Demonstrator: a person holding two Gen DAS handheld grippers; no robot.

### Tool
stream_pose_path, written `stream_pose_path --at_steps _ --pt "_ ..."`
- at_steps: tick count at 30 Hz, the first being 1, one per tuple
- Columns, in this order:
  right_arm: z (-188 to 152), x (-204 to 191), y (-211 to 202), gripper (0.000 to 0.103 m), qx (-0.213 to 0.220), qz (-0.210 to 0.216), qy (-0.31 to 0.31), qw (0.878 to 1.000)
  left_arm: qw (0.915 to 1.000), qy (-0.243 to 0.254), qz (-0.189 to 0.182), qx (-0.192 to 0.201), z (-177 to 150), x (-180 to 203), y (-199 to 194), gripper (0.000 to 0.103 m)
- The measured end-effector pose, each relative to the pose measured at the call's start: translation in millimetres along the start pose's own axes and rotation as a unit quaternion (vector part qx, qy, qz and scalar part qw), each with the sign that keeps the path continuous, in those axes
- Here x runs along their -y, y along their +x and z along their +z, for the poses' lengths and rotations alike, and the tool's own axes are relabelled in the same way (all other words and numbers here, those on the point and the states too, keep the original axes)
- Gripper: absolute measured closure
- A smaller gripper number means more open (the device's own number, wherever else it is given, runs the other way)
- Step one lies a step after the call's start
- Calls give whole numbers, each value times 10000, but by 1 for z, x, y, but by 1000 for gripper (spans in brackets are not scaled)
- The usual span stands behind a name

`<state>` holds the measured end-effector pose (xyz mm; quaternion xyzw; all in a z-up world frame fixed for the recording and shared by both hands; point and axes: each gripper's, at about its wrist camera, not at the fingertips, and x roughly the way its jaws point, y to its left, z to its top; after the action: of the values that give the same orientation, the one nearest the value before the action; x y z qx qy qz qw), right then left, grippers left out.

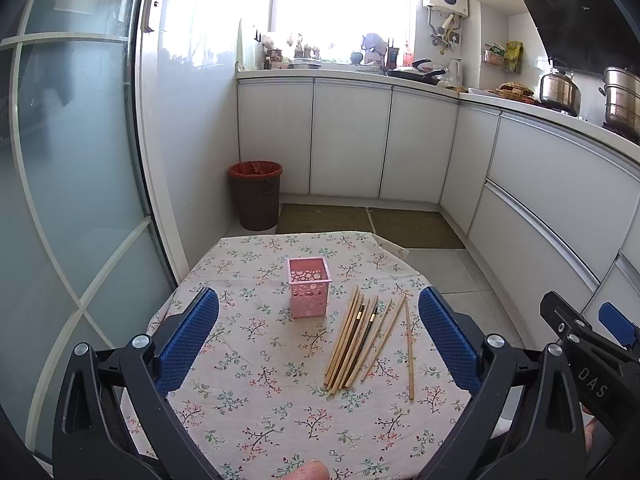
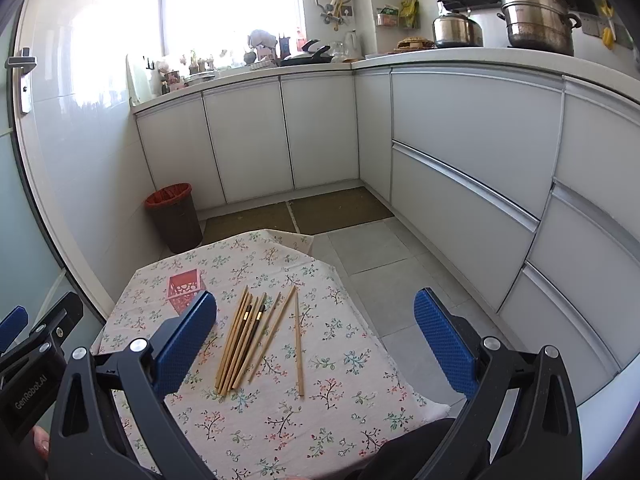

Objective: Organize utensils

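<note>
A pink perforated holder point(image 1: 309, 293) stands upright and empty on a small table with a floral cloth point(image 1: 256, 380). Several wooden chopsticks point(image 1: 360, 340) lie in a loose bundle right of it, with one chopstick point(image 1: 409, 352) lying apart further right. My left gripper point(image 1: 319, 320) is open and empty, held above the table's near side. My right gripper point(image 2: 315, 320) is open and empty, above the table's right part. In the right wrist view the holder point(image 2: 183, 287) sits behind my left finger, and the chopsticks point(image 2: 250, 340) lie between the fingers.
A brown bin with a red liner point(image 1: 256, 194) stands on the floor beyond the table. White kitchen cabinets point(image 1: 348, 140) run along the back and right. A glass door point(image 1: 72, 180) is at the left. The right gripper's body point(image 1: 580, 340) shows at the left view's right edge.
</note>
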<state>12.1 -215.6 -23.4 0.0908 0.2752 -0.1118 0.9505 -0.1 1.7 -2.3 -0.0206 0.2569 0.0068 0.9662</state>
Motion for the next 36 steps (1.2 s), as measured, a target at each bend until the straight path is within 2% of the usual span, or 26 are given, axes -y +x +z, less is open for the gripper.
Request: stream_pose_path --at_steps 36 --pt "4 4 -2 7 -14 30 50 10000 10000 -8 12 -15 1 1 -2 7"
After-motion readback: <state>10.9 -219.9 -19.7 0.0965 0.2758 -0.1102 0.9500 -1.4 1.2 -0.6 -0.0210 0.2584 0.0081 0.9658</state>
